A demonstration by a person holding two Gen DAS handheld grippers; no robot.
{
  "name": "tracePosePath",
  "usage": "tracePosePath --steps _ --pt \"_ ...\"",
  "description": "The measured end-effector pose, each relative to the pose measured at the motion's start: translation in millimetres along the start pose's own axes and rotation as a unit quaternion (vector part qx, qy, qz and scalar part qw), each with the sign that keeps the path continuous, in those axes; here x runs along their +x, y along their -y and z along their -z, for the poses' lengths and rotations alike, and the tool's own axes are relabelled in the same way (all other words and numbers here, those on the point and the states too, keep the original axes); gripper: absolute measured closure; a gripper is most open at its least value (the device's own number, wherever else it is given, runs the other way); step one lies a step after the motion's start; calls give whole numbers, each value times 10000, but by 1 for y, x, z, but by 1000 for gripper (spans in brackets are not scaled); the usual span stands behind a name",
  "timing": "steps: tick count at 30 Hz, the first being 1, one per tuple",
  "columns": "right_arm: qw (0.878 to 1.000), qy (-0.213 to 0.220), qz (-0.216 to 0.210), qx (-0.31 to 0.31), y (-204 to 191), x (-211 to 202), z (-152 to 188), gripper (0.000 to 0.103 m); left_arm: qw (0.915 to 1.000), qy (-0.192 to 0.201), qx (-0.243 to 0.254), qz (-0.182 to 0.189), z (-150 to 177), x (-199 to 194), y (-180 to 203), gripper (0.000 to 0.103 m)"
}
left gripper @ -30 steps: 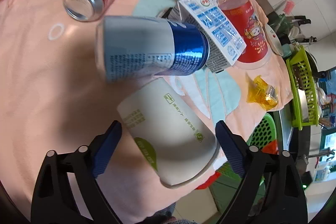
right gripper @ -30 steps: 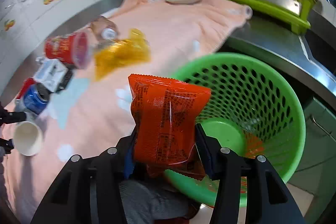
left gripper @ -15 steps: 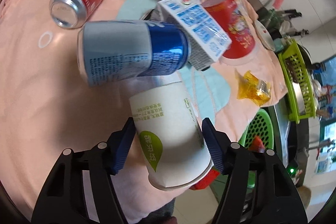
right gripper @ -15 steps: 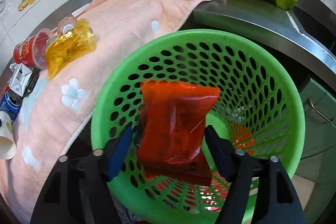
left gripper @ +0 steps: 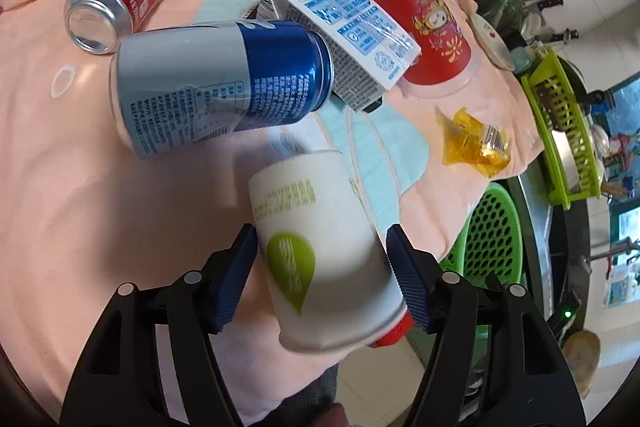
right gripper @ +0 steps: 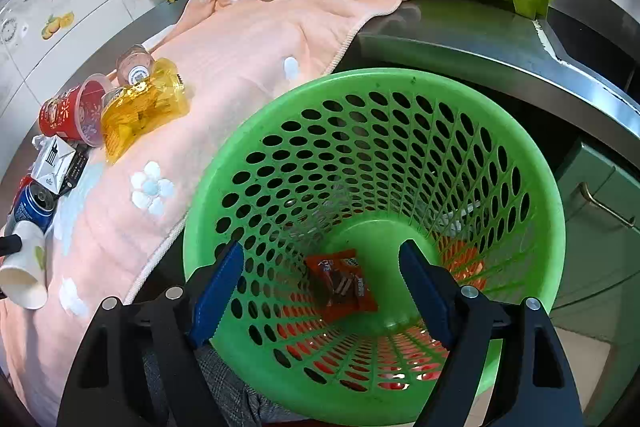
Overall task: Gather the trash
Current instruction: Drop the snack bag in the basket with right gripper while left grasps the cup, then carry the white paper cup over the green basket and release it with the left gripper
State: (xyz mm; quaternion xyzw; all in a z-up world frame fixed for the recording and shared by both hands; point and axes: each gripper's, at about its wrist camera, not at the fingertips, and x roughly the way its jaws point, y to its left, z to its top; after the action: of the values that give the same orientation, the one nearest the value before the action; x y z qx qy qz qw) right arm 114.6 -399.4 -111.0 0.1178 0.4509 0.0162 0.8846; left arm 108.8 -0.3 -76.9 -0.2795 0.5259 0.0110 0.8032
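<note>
The paper cup (left gripper: 320,251) looks matt and smooth, the blue can (left gripper: 224,87) shiny metal. Towel (right gripper: 256,47) is soft fuzzy cloth, and the basket (right gripper: 520,163) glossy perforated plastic (counter (right gripper: 480,39) is brushed steel).

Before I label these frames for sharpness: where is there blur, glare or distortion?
Left wrist view: the paper cup in the left gripper is motion-blurred, while the blue can and milk carton stay crisp. Right wrist view: sharp throughout; the green basket bulges with fisheye distortion, and the steel counter shows soft glare.
</note>
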Motion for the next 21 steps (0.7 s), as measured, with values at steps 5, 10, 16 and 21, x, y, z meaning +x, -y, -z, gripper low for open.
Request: tracePosePath --steps 5,10,16,21 --pt "10000 -7 -45 9 -4 -1 4 26 9999 -107 -20 -17 2 5 0 28" --pt "10000 7 -95 6 -6 -5 5 26 9995 -294 -42 85 7 15 -1 34" --pt "9999 65 -137 66 -4 -13 6 26 9988 -117 441 166 10 5 23 37" --pt "9997 205 -36 116 6 -28 3 26 9920 -212 1136 510 13 8 73 37"
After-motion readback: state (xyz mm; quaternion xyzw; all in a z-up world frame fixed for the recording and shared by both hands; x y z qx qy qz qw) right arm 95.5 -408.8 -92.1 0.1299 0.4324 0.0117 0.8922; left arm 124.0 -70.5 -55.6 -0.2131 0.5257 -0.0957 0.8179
